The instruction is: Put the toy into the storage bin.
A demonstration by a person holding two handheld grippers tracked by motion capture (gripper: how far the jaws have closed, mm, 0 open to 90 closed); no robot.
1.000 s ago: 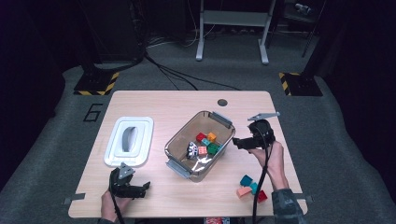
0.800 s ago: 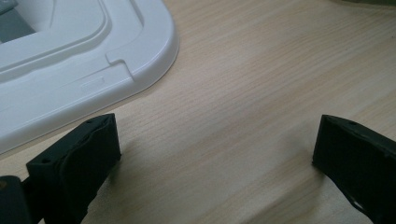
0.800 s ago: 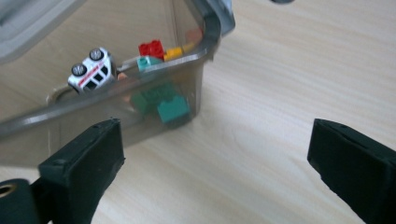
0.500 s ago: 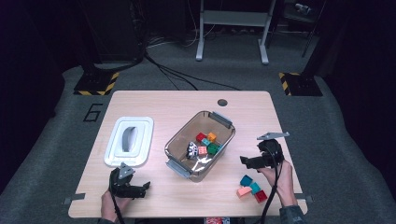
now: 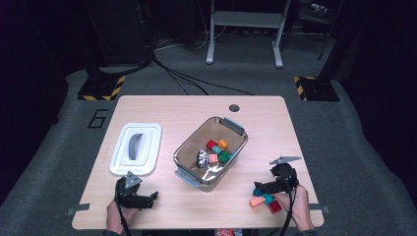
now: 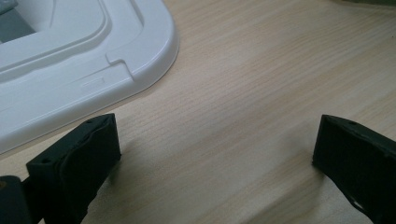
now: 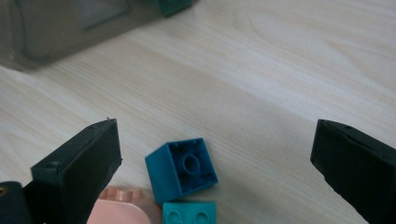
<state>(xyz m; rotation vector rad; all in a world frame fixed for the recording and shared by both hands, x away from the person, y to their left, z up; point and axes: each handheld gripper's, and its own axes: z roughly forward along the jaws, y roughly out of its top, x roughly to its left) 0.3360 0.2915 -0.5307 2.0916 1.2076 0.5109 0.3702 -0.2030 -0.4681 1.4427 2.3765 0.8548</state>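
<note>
A clear plastic bin (image 5: 187, 152) in the middle of the wooden table holds several coloured bricks (image 5: 216, 152). At the front right lie loose bricks: a dark teal one (image 7: 183, 169) on its side with its hollow underside showing, a lighter teal one (image 7: 189, 213), a pink one (image 5: 256, 202) and a red one (image 5: 275, 207). My right gripper (image 5: 260, 189) is open just above this cluster, jaws wide to either side of the dark teal brick (image 5: 257, 191). My left gripper (image 5: 147, 198) rests open on the table at the front left, nothing between its jaws.
The bin's white lid (image 5: 136, 147) lies flat at the left, its corner (image 6: 140, 46) just ahead of the left gripper. A small dark hole (image 5: 234, 107) sits near the table's far edge. The bin's wall (image 7: 56, 32) is ahead of the right gripper.
My right gripper has moved from beside the bin back toward the front edge and down over the loose bricks. The left gripper has stayed put.
</note>
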